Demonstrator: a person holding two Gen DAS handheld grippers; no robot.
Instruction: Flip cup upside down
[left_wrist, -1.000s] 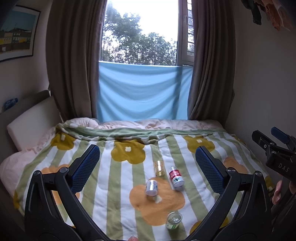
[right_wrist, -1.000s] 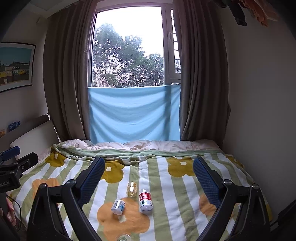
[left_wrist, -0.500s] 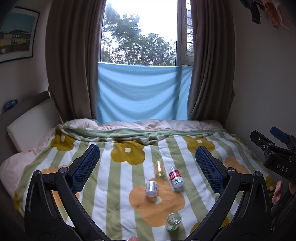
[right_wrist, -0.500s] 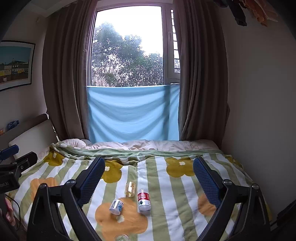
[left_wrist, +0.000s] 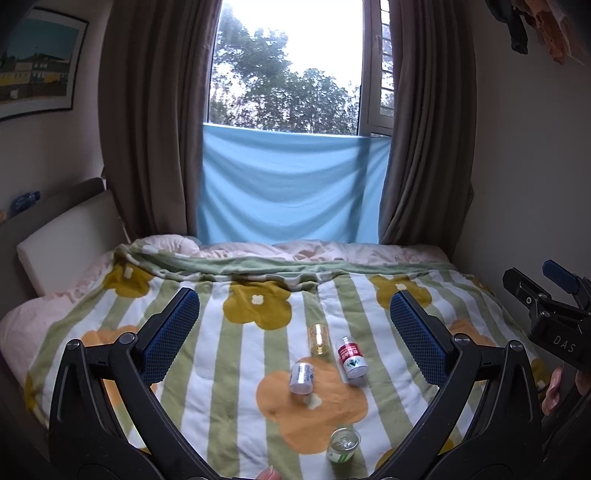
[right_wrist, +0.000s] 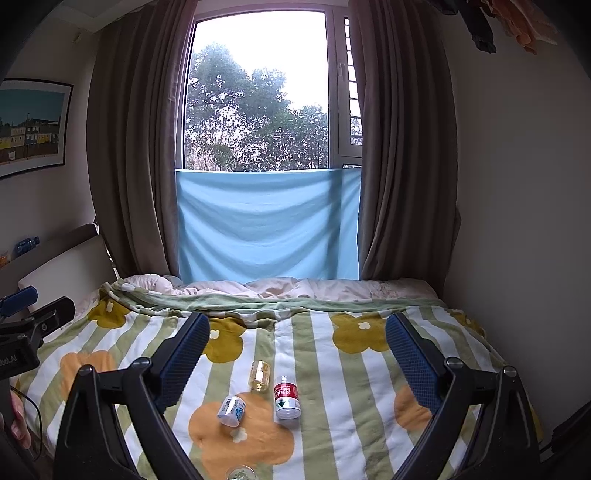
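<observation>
A clear cup (left_wrist: 343, 444) with a green band stands upright, mouth up, near the front edge of the flowered bed cover; only its rim (right_wrist: 241, 473) shows at the bottom of the right wrist view. My left gripper (left_wrist: 293, 336) is open and empty, held above the bed behind the cup. My right gripper (right_wrist: 295, 350) is open and empty too, higher and to the right. Each gripper's body shows at the edge of the other's view.
On the cover (left_wrist: 229, 369) beyond the cup lie a small white bottle (left_wrist: 301, 377), a red-labelled bottle (left_wrist: 352, 357) and a small yellow glass jar (left_wrist: 319, 338). A headboard and pillow (left_wrist: 62, 240) are at left, a wall at right, curtains and window behind.
Both grippers have drifted slightly; the objects sit a little higher in the left view and lower in the right view. Nothing on the bed has moved.
</observation>
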